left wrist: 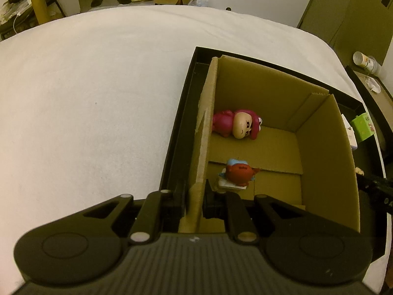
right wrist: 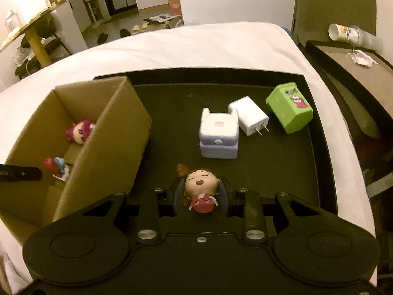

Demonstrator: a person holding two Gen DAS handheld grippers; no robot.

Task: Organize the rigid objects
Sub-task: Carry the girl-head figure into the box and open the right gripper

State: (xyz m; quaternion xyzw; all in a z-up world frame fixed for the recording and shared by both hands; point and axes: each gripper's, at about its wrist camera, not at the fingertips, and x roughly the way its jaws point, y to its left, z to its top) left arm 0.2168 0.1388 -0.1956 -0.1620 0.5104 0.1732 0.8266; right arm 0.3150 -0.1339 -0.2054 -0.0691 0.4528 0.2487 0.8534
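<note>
My left gripper (left wrist: 194, 196) is shut on the near left wall of the open cardboard box (left wrist: 270, 103), one finger on each side. A pink figurine (left wrist: 235, 124) and a red-and-blue figurine (left wrist: 237, 173) lie inside the box. The box stands at the left of a black tray (right wrist: 172, 98). In the right wrist view, my right gripper (right wrist: 201, 191) is shut on a doll (right wrist: 201, 184) with brown hair and a red dress, low over the tray. On the tray beyond it are a lavender toy box (right wrist: 218, 135), a white charger plug (right wrist: 249, 115) and a green box (right wrist: 289, 108).
The tray rests on a white bed (left wrist: 86, 86) that stretches away to the left and back. A dark nightstand (right wrist: 356, 68) with a tipped cup (right wrist: 343, 33) stands to the right of the bed. Shoes and cartons lie on the floor beyond.
</note>
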